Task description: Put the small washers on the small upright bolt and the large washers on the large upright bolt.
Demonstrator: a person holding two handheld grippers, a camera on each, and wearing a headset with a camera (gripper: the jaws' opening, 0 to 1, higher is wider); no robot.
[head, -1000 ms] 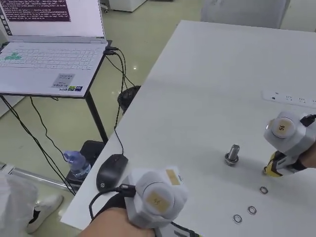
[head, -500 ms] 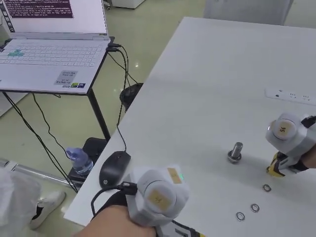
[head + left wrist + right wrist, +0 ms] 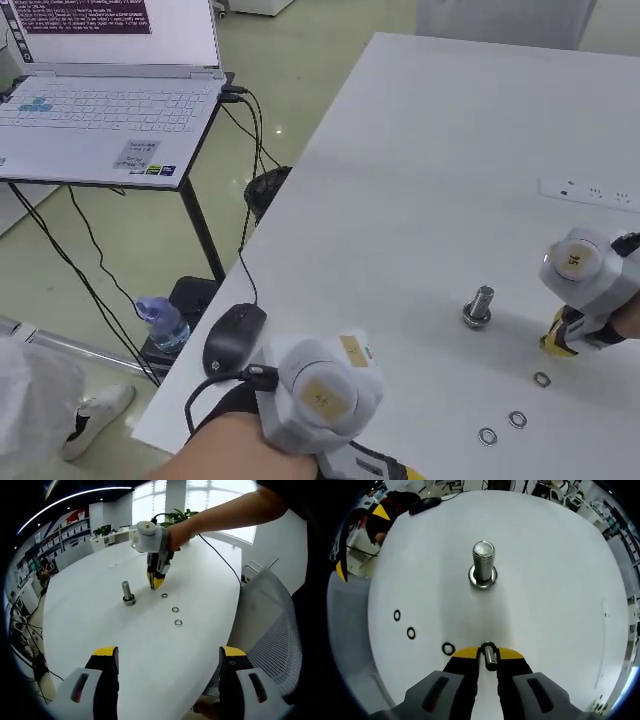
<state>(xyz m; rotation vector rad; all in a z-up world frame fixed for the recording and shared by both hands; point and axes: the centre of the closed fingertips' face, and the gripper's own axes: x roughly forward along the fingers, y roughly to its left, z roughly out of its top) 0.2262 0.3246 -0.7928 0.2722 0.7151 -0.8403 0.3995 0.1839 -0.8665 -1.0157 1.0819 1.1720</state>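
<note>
White table (image 3: 420, 160): bears all task items. Large bolt (image 3: 477, 306): upright on the table, threaded end up, a wider metal ring at its foot; whether that ring is the bolt's head or washers cannot be told. Small bolt (image 3: 489, 656): gripped between yellow jaw tips just right of the large bolt in the head view, its end facing the right gripper view's camera. Small washers (image 3: 517, 420): three, flat on the table in a loose line, apart from one another, the first near the small bolt and the others trailing toward the table's near edge; none on either bolt. Right gripper (image 3: 156, 584): pointing down at the table, jaws closed together onto the small bolt. Left gripper (image 3: 170, 652): near the table's near edge, well apart from the bolts and washers, jaws wide apart with nothing between them. Power strip (image 3: 595, 190): white, lying on the table beyond the right gripper. Mouse (image 3: 233, 338): black, corded, at the table's left edge. Laptop (image 3: 105, 100): open on a separate stand left of the table. Water bottle (image 3: 160, 322): on the floor under that stand. Chair (image 3: 270, 620): mesh-backed, beside the table in the left gripper view.
</note>
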